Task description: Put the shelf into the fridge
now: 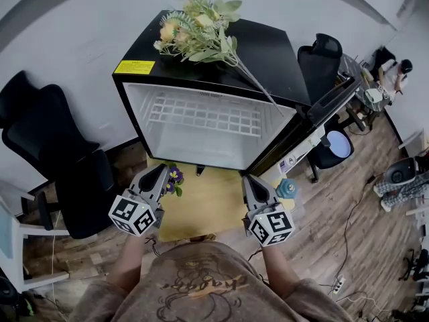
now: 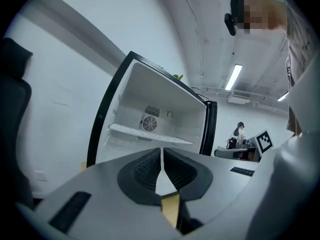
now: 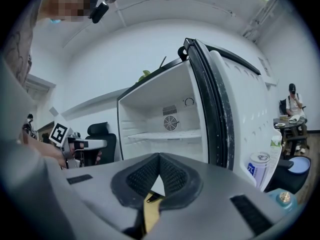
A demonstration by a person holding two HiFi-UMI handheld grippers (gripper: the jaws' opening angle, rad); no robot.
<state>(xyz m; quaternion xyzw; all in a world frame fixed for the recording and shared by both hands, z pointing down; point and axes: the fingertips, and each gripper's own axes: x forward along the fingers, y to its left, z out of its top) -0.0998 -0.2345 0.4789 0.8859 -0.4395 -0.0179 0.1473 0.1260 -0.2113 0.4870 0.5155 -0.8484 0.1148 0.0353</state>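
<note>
- The left gripper (image 1: 163, 169) is held low in front of the person, its jaws closed tip to tip with nothing between them; the left gripper view shows the ribbed pads (image 2: 148, 166) meeting in a thin line
- The right gripper (image 1: 247, 178) is level with it and well apart from it, and is likewise closed and empty, its pads (image 3: 171, 174) touching at the tip
- Both grippers point toward the open fridge (image 1: 268, 52) and touch neither it nor the shelf
- Under them a yellow mat (image 1: 201, 210) lies on the wood floor, with a small purple flower sprig (image 1: 174, 177) just beside the left gripper and a teal object (image 1: 287, 188) near the right one
- The fridge door (image 1: 320, 116) is swung open on the right; a can (image 3: 260, 166) stands in its rack
- The shelf (image 1: 204, 116), a white wire grid, sits inside the fridge, lying flat in the upper part of the cavity, in front of the fan grille (image 3: 171, 122)
- Its long axis runs side to side across the cavity, wall to wall, and its front edge faces the opening
- A bunch of artificial flowers (image 1: 198, 25) lies on the fridge's black top
</note>
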